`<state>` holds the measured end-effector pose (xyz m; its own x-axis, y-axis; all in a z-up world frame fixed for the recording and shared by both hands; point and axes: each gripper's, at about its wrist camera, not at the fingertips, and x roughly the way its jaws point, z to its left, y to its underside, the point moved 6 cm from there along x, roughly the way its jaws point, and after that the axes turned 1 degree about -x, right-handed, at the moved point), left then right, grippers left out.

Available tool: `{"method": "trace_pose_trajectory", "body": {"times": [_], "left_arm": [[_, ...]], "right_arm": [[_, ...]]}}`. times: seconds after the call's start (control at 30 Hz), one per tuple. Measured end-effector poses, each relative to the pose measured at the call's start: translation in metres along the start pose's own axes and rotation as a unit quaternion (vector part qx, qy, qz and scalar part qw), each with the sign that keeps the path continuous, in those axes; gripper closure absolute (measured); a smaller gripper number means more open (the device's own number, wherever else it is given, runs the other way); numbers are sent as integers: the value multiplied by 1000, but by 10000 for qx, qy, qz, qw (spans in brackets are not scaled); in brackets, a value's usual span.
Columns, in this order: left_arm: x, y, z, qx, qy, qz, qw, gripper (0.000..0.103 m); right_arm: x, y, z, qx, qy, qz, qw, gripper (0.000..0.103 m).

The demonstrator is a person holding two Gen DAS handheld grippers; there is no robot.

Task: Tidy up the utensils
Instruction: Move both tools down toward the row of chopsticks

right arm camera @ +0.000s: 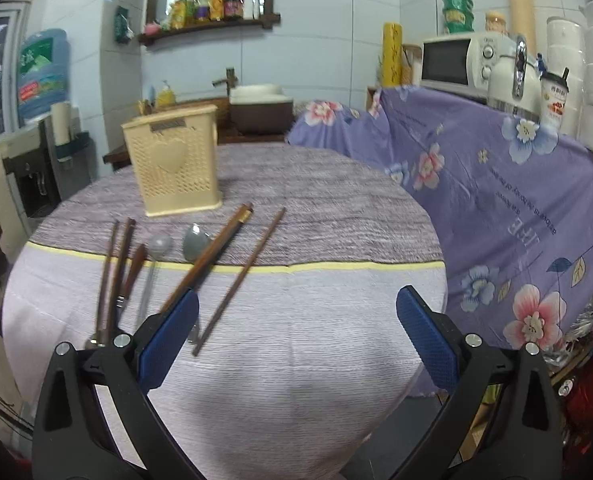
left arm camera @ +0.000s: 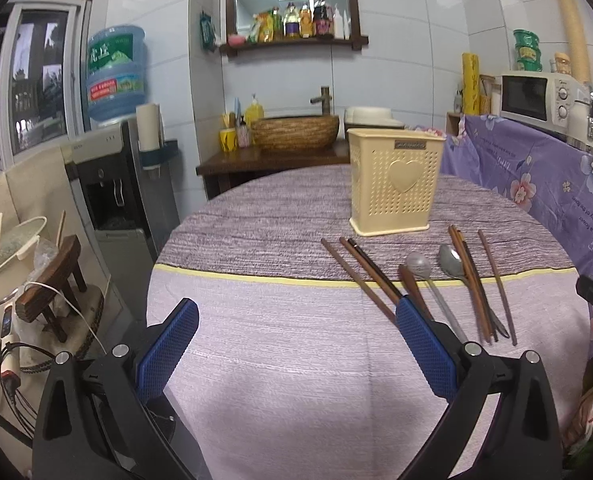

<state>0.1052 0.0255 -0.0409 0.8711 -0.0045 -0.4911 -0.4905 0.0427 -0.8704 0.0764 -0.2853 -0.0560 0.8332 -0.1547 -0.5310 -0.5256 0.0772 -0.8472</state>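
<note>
Here, a round table [left arm camera: 280, 344] with a purple striped cloth is seen, and a cream plastic holder with a heart on it [left arm camera: 394, 180] is stood near its far side. Just in front of the holder, brown wooden chopsticks [left arm camera: 360, 276] and two grey metal spoons [left arm camera: 436, 280] are laid flat, long ways pointing toward the holder. The left gripper [left arm camera: 296, 336] is held wide apart with nothing in it; the utensils lie off its right finger. The right gripper [right arm camera: 296, 328] is also held wide apart and empty, with the utensils off its left finger. Neither gripper is clearly nearer.
</note>
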Motion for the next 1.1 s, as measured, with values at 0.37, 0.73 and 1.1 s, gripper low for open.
{"method": "trace_pose_trajectory", "body": {"times": [0.37, 0.73, 1.1], "left_arm": [[81, -11, -8, -485, 498, 1245, 9898, 24], [146, -17, -39, -558, 608, 2280, 9702, 58], [178, -18, -49, -538, 437, 2686, 9608, 81]], "right_arm": [[60, -11, 14, -156, -95, 837, 9963, 5], [109, -22, 31, 55, -310, 1296, 9911, 17], [115, -19, 27, 165, -295, 1331, 9905, 18]]}}
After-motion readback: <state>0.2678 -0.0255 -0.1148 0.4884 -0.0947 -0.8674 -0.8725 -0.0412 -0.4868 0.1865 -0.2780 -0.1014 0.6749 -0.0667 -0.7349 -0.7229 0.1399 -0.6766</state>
